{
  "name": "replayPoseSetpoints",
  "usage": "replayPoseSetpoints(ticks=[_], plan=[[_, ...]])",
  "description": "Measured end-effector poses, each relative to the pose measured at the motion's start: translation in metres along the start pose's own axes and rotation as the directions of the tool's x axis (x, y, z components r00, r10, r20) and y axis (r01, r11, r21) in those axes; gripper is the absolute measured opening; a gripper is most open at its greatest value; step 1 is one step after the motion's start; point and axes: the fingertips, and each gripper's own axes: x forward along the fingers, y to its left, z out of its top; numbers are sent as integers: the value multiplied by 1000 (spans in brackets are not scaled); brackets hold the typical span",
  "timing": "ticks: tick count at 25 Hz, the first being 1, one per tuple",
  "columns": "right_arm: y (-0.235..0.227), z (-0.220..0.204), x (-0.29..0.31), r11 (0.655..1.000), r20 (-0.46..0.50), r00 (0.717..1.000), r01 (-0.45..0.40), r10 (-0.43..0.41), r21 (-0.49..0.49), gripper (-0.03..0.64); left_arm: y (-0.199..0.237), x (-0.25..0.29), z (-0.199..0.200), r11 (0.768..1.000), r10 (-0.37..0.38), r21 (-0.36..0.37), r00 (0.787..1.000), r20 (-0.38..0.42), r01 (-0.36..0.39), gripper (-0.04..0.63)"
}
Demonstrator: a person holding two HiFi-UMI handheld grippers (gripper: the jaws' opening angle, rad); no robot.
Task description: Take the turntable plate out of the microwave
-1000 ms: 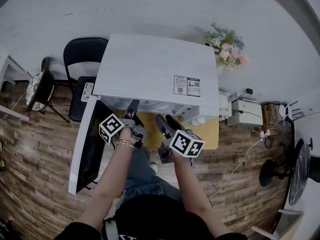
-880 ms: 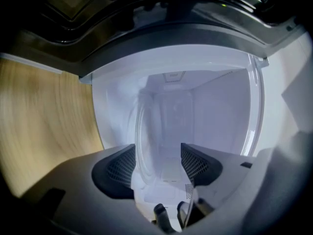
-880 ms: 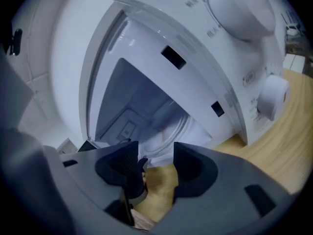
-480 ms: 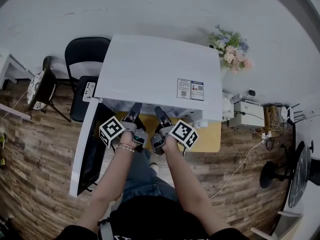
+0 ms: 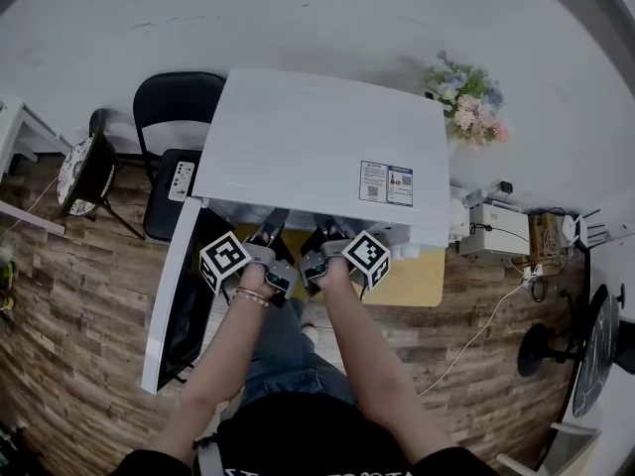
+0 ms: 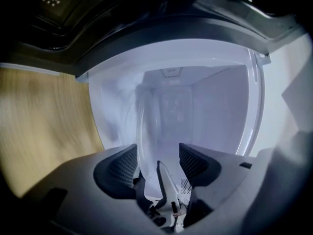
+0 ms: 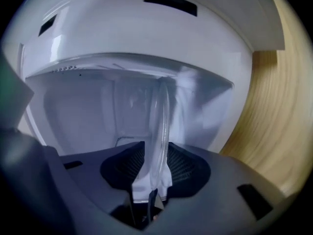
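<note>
A white microwave [image 5: 317, 137] stands with its door [image 5: 169, 305] swung open to the left. Both grippers reach into its mouth side by side. The clear glass turntable plate [image 6: 144, 126] shows edge-on in both gripper views. In the left gripper view its rim lies between the jaws of my left gripper [image 6: 157, 155], close to the left pad with a gap to the right pad; these jaws have been closing a little. My right gripper [image 7: 155, 155] has just closed, and both pads press on the plate's rim [image 7: 160, 116]. From the head view the plate is hidden under the microwave's top.
The microwave sits on a yellow wooden table [image 5: 422, 276]. A black chair [image 5: 169, 107] stands behind the open door. Flowers [image 5: 471, 97] and white boxes with cables [image 5: 496, 228] lie to the right. The cavity's white walls [image 6: 215, 106] surround the plate.
My right gripper has moved up and left into the microwave's opening, beside the left one, and its marker cube has rolled. The left gripper has stayed where it was.
</note>
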Motion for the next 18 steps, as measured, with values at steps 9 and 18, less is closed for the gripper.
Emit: replayPoseSetpoints(ticks=[9, 18], plan=[[-2, 2, -1, 993, 71, 993, -96, 91, 65, 44, -3, 0, 0, 999, -17, 32, 999, -35, 18, 253], [-2, -2, -12, 982, 77, 982, -176, 170, 71, 51, 4, -2, 0, 999, -9, 48, 998, -56, 12, 253]])
